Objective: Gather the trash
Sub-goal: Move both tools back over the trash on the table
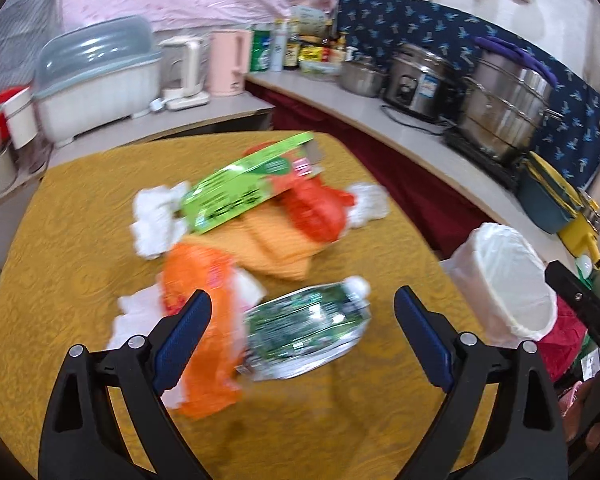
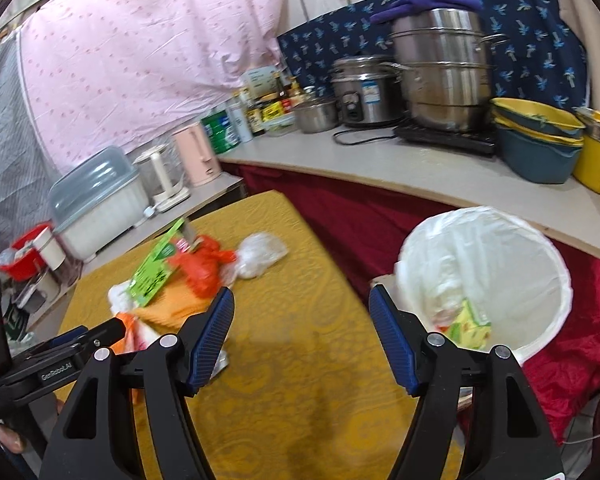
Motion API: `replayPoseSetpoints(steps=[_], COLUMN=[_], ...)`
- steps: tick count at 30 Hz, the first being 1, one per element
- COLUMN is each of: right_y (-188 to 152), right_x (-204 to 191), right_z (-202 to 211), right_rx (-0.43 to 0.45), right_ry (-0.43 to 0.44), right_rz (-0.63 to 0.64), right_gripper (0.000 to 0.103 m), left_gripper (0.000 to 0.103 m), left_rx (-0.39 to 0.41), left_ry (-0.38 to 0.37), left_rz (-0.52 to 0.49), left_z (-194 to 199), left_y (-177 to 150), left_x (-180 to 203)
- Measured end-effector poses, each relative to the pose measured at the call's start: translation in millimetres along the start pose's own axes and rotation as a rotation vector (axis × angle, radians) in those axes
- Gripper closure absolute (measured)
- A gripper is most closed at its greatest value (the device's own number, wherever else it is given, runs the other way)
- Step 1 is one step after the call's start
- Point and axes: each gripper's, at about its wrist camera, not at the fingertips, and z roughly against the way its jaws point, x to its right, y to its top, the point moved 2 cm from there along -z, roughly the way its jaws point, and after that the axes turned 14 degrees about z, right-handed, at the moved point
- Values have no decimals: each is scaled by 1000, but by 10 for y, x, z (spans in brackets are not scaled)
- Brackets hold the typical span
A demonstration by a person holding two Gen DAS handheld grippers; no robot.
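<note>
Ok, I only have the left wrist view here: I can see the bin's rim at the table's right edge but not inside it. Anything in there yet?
Observer: Yes. The right wrist view looks into the white-lined bin; a yellow-green carton lies at the bottom.
Operator: Is the right gripper carrying anything?
Observer: No. The right gripper is open and empty, over bare tablecloth beside the bin.
Operator: That white lump behind the red bag, is it tissue?
Observer: From the right it looks like a crumpled clear plastic bag, lying next to the red bag.
</note>
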Motion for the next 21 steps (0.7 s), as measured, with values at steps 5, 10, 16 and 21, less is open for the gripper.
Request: replayPoseSetpoints(steps=[5,10,16,21], right_y=[-72,-144,-289,-361], right_x=[-534,-1057,-1589,-1840], right_z=[-198,-495,-840,-1051], right_rx=[-47,-112,-200,-247], right_ry=[95,205,284,334], right_rz=[41,56,105,122], right_gripper=[36,36,37,40], left_gripper=[15,15,15,18], left_rx=[-28,-57,-98,-167], left_ry=[51,77,75,-19], left_rz=[93,187,227,292], left_z=[-33,-101,-247,-381], left_y=[25,9,-14,-14], left_x=[-603,-1093,-1392,-1540])
